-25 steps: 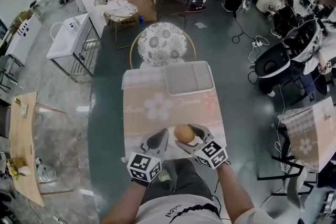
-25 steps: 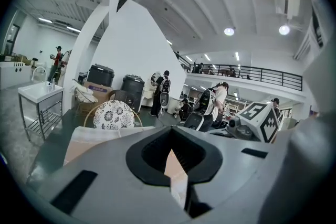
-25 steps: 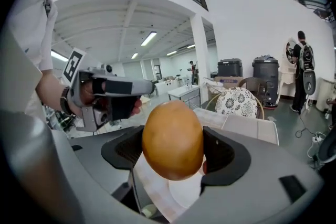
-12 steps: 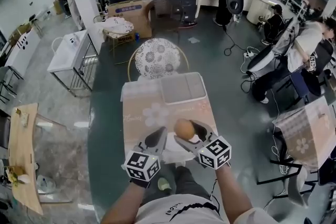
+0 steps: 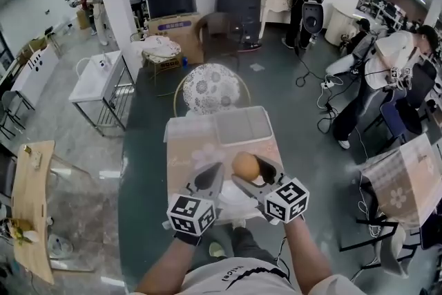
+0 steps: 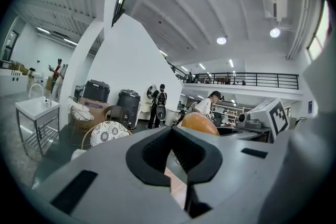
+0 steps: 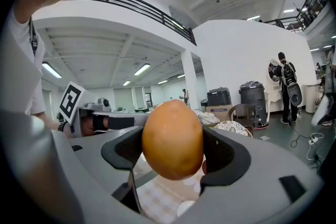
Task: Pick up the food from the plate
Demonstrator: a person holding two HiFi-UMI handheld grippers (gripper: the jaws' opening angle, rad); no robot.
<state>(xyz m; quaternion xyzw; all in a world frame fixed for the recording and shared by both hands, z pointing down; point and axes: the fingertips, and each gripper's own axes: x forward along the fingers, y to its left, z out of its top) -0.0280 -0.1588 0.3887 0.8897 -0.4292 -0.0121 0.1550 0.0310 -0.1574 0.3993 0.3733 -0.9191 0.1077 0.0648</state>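
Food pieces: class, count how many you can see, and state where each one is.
1. The orange-brown food is gripped in the right tool, held above the plate. The tools cover part of the plate, so more may be hidden.

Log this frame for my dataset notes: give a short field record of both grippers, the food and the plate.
right gripper: shut on the food
food: orange-brown, oval, held between the jaws, off the plate
left gripper: shut, nothing between its jaws
plate: white, on the table, below the grippers
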